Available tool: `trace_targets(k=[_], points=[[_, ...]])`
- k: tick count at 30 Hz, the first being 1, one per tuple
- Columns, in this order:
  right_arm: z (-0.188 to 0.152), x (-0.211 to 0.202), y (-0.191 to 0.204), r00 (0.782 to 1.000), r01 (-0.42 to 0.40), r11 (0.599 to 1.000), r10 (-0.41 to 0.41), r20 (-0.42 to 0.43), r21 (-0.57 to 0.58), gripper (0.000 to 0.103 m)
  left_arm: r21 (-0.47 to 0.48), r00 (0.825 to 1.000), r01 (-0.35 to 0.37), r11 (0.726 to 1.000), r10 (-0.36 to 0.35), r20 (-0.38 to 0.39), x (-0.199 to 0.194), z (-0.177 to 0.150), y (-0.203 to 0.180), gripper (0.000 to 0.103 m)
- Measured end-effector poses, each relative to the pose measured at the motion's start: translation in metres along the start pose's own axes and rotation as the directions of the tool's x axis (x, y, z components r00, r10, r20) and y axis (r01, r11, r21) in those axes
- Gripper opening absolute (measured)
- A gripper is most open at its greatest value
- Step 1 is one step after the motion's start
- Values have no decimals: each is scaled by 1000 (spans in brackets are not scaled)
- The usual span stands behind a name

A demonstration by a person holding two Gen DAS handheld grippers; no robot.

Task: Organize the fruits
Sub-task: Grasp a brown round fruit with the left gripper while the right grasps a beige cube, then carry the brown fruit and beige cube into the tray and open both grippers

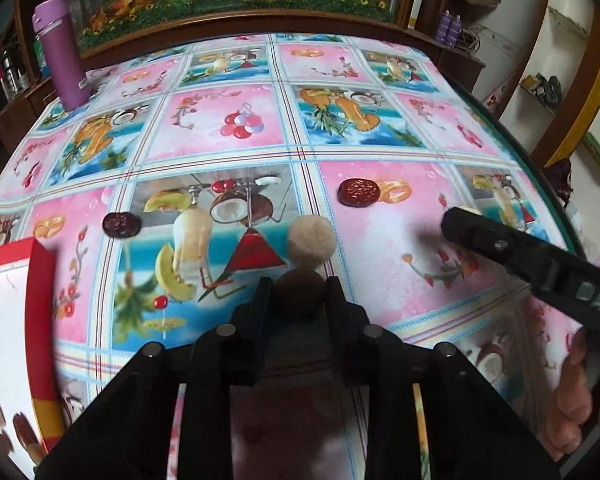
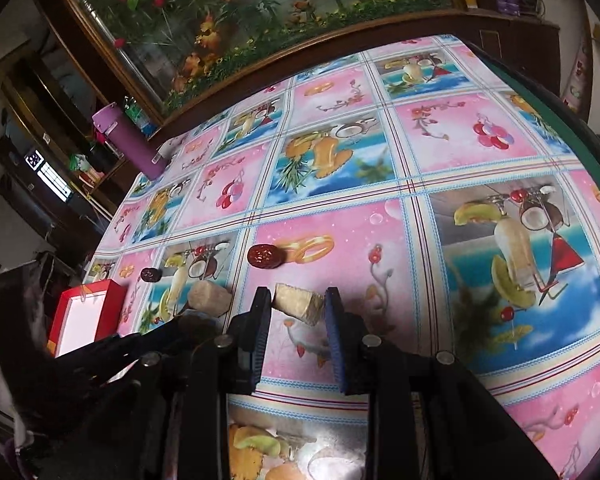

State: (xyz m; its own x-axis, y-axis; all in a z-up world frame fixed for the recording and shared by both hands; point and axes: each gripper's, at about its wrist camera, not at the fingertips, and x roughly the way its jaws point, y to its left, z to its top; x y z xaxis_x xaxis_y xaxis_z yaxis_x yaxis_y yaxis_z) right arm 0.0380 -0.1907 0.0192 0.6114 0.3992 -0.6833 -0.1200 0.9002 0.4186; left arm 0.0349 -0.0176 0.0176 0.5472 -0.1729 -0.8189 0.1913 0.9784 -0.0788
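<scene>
Between the fingers of the left gripper (image 1: 299, 286) sits a dark brown round fruit (image 1: 300, 292), and the fingers look pressed against both its sides, so I'd call that a grip. Over at the table's left edge waits the red-rimmed box (image 1: 40, 280), white inside, probably where the fruits belong. Next along lies a dark dried date (image 1: 121, 224), flat on the fruit-print tablecloth (image 1: 236, 128). Just beyond the left gripper's tips rests a pale tan round piece (image 1: 311, 242), nearly touching the held fruit. Further right lies a redder date (image 1: 359, 192), well apart from the rest. On the right side, the right gripper (image 2: 299, 304) brackets a pale cut chunk (image 2: 300, 305); its left pad meets the chunk, the right pad seems just at its edge, so closed on it, I think, though not firmly. A purple bottle (image 1: 62, 52) stands far back at the left, clear of the work.

To do this well, I'd lift the brown fruit straight up first, so it doesn't nudge the tan piece ahead, then swing left to the box and lower before letting go. The right side should squeeze squarely across the chunk's flat faces; its angled cut could let it twist out.
</scene>
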Motion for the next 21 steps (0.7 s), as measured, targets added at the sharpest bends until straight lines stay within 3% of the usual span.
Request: trace_targets(k=[10, 14, 21], points=[[-23, -13, 26, 998, -67, 996, 68, 13, -53, 26, -1, 992, -28, 1000, 27, 127, -83, -33, 11, 28], [-44, -22, 48, 990, -141, 987, 142, 10, -75, 26, -1, 986, -46, 999, 45, 158, -105, -55, 17, 28], [-78, -29, 94, 983, -177, 970, 182, 12, -166, 26, -37, 984, -74, 997, 79, 162, -122, -86, 34, 28]])
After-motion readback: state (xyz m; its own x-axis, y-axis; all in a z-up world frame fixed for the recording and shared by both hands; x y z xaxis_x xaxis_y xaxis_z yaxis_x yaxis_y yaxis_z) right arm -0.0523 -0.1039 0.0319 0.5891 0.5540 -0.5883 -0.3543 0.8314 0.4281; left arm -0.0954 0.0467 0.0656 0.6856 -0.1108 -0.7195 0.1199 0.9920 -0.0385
